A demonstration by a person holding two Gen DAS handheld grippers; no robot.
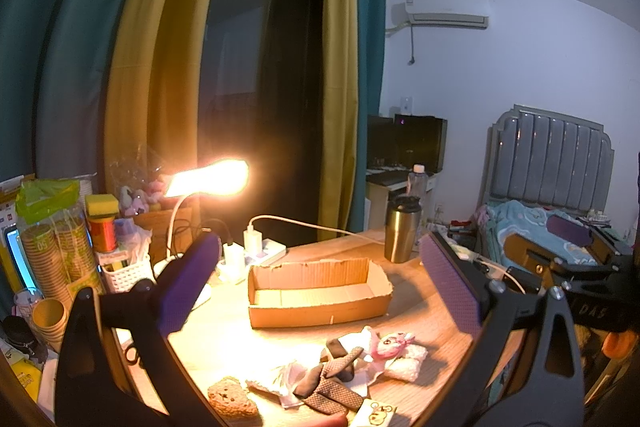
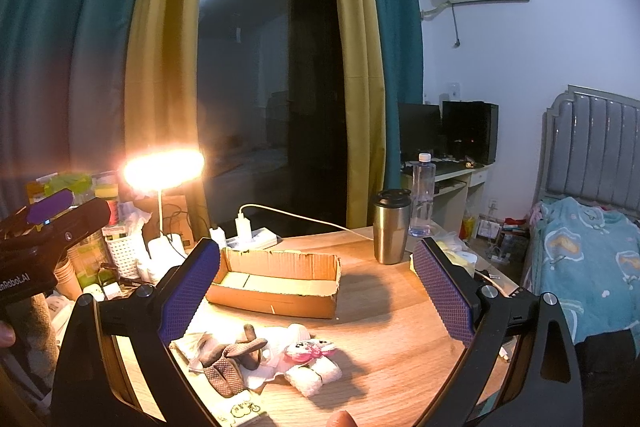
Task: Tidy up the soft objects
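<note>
"nRobot.AI" on left gripper (image 2: pixel 50 205) body; cup stack (image 1: pixel 40 251) "05".

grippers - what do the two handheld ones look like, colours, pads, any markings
Both match: the left gripper and the right gripper have glossy black wedge-shaped frames with silver screw heads, and flat purple finger pads with a fine dimpled grid. The left gripper's black body, seen in the right wrist view, carries a purple patch and white lettering ending "nRobot.AI". A white cable runs beside the left gripper's right finger.
</note>
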